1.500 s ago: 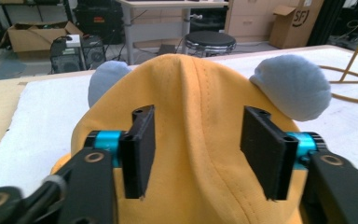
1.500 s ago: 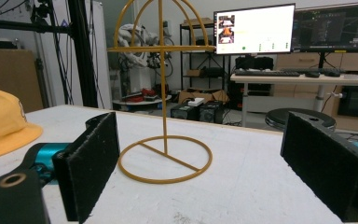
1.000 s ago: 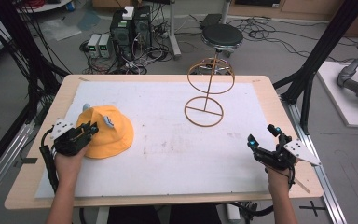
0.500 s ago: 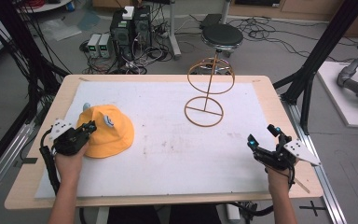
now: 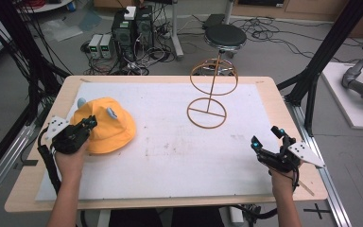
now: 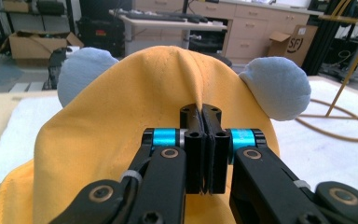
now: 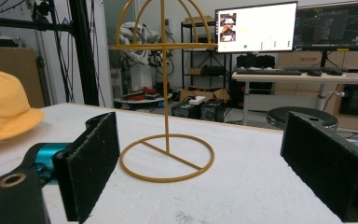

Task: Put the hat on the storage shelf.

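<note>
So on the left side of the bench point(image 5: 264, 94) I've got my left tongs point(image 5: 89, 124) clamped tight on the yellow hat point(image 5: 116, 130). In the left gripper view the two jaws are pressed together with a ridge of the yellow fabric pinched up between them, right on the crown. The hat point(image 6: 121, 116) sits on the white mat point(image 5: 170, 156) at the left, roughly midway between the near and far edges, brim spread flat on the mat. It has two little pale blue ears point(image 6: 275, 88), one either side of the crown; from above you can see one poking out at the far-left edge and one on top.

Moving toward the middle, the mat is bare, just some faint scuffs. Further right and toward the far side stands the gold wire hat stand point(image 5: 210, 94): a ring base flat on the mat, a thin upright post, and a round hoop frame on top. It's well apart from the hat.

Over at the near right, my right tongs point(image 5: 268, 137) are let go, jaws spread wide with nothing between them, down low near the bench's near-right corner. In the right gripper view the stand point(image 7: 165, 140) sits between the two black pads point(image 7: 91, 163), farther off, with the hat's brim peeking in at the left.
</note>
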`<state>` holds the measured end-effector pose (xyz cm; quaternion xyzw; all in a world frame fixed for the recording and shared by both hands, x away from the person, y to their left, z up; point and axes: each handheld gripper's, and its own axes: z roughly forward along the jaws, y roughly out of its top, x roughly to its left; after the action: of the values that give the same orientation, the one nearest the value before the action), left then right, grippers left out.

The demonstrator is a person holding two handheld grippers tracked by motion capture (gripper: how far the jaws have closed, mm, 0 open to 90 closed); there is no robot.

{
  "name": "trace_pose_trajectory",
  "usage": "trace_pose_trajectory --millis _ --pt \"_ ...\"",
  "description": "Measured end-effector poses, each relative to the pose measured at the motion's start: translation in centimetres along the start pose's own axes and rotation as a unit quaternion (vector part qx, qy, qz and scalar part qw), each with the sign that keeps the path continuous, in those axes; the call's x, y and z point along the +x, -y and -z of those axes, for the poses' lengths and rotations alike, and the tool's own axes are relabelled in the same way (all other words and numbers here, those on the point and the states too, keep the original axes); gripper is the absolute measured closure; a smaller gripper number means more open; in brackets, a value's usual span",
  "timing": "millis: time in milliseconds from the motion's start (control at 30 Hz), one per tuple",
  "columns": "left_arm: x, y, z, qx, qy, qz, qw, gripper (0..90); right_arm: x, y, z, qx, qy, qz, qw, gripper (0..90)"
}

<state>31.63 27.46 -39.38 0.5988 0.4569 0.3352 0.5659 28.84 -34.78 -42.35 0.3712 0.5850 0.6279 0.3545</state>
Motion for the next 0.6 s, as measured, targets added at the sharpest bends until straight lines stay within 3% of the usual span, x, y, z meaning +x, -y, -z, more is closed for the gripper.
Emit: trace_pose_trajectory --millis 267,400,600 --pt "-1.0 -2.2 -0.3 -0.032 0.013 0.009 0.9994 88.0 0.0 0.0 -0.1 0.000 -0.003 0.001 1.0000 11.5" --pt "-1.5 -3.3 -0.6 -0.055 0.021 0.026 0.9979 88.0 0.0 0.0 0.0 0.000 -0.003 0.001 1.0000 11.5" --pt "-2.7 -5.1 -1.3 -0.071 0.027 0.026 0.9968 88.0 -0.1 0.0 -0.1 -0.002 -0.003 0.000 1.0000 11.5"
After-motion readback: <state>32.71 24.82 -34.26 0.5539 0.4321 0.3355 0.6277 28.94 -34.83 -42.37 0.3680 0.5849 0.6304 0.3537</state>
